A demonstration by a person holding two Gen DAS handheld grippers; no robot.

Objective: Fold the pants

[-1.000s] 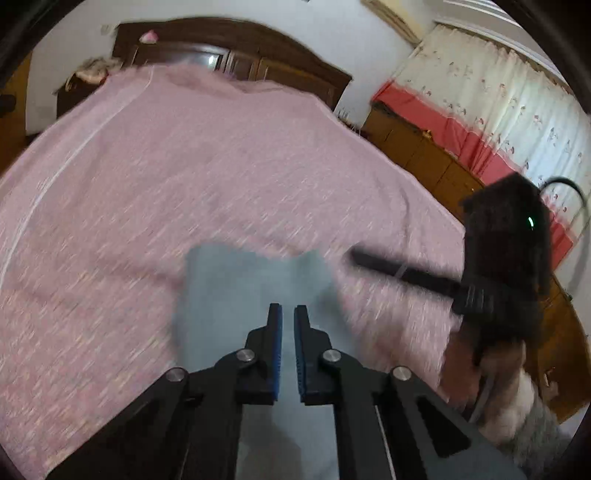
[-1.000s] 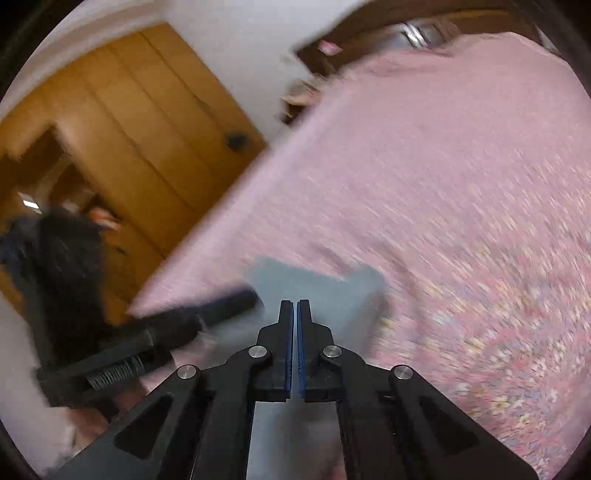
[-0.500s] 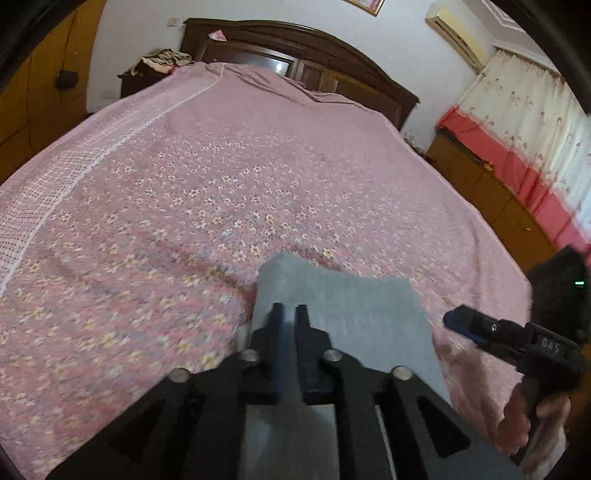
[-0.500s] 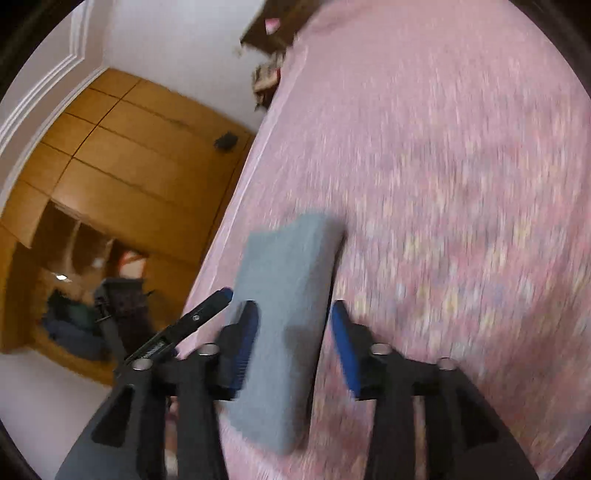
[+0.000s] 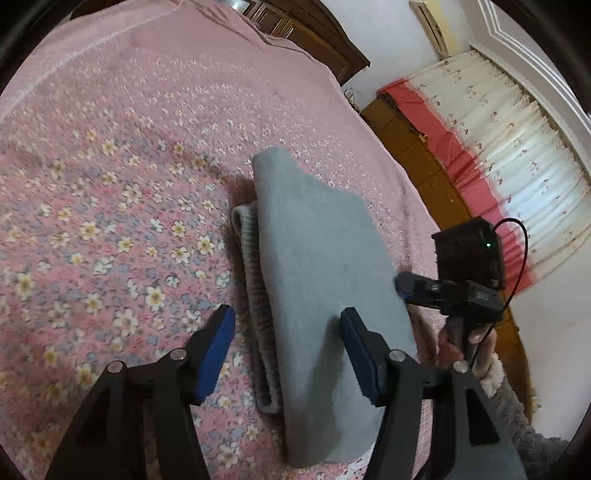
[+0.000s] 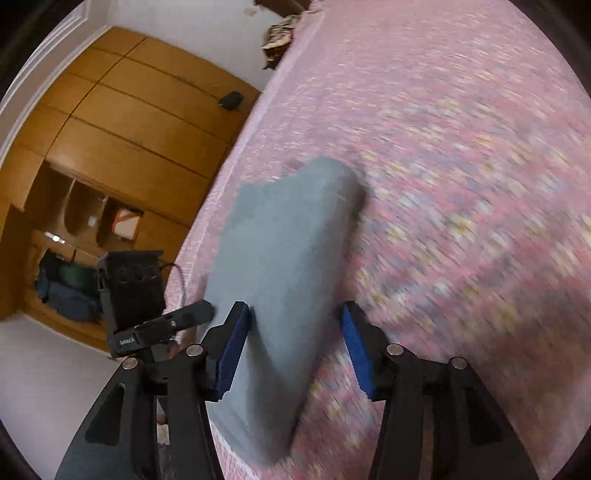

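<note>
Two grippers over a bed [image 5: 110, 155] with a pink floral cover. Left gripper [image 5: 287, 341]: jaws spread wide, holding nothing. Right gripper [image 6: 294, 338]: jaws likewise spread, empty. Grey pants [image 5: 317, 280] lie folded into a compact stack near the bed's near edge, ribbed waistband showing along the stack's left side. Room: dark wooden headboard [image 5: 314, 33] at the far end, red-and-white curtain [image 5: 517, 155] on the right wall, wooden wardrobe [image 6: 122, 129] on the left. Right wrist view is blurred.
</note>
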